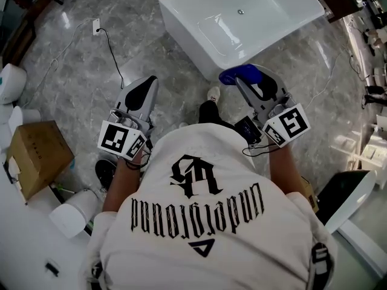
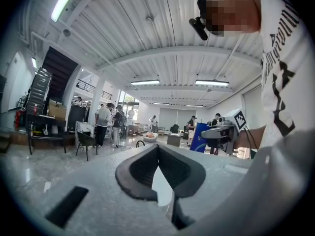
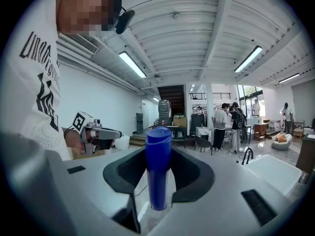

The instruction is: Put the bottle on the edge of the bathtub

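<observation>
My right gripper (image 1: 245,80) is shut on a blue bottle (image 1: 239,74), held just short of the near corner of the white bathtub (image 1: 175,8). In the right gripper view the bottle (image 3: 158,166) stands upright between the dark pads of that gripper (image 3: 158,151), cap up, and the tub (image 3: 273,173) lies low at the right. My left gripper (image 1: 136,110) hovers over the grey floor to the left, apart from the tub. In its own view the left gripper (image 2: 158,149) has its tips together with nothing between them. The right gripper (image 2: 221,131) and the bottle (image 2: 199,136) also show there.
A cardboard box (image 1: 36,153) and white ceramic pieces (image 1: 75,213) stand at the left. A black cable (image 1: 112,47) runs over the marble floor. A white panel (image 1: 354,198) leans at the right. A black tap (image 3: 247,155) rises at the tub. People (image 2: 103,124) stand far off.
</observation>
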Available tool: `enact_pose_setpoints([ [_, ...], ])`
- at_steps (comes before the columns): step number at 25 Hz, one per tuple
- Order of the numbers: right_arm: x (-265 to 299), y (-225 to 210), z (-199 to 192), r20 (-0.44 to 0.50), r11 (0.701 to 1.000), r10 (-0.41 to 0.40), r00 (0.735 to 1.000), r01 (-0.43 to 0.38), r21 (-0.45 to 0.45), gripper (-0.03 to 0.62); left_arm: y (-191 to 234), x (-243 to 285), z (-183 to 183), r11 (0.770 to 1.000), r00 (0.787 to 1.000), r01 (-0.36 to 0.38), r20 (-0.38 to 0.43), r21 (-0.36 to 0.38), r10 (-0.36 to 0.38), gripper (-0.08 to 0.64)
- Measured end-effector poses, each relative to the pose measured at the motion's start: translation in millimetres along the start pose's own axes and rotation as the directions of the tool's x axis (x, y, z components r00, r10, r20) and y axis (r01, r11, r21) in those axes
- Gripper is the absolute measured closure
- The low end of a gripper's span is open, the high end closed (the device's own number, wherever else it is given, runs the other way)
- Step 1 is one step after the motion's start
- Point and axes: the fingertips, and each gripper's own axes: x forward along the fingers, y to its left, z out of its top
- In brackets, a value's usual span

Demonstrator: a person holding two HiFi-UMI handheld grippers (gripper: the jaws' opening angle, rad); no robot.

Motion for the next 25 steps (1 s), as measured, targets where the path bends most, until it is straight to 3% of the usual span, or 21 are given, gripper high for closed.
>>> enact_pose_setpoints([
  [15, 58.6, -116.3, -0.9, 0.002, 0.995, 0.089, 0.996, -0.089, 0.042, 0.436, 45.8, 116.6, 0.8, 0.998, 0.996, -0.062, -0.068, -0.023, 0.060, 0.545],
  [22, 65.9, -189.5, 4.4, 0.012, 0.992, 0.113, 0.994, -0.113, 0.052, 0.436, 93.4, 168.7, 30.7, 0.986, 0.984, -0.166, -0.067, 0.026, 0.167, 0.545],
  [25, 70.2, -211.7, 0.0, 0.017, 0.990, 0.124, 0.992, -0.124, 0.062, 0.436, 91.1, 195.4, 23.6, 0.987, 0.985, -0.158, -0.077, -0.006, 0.157, 0.545],
])
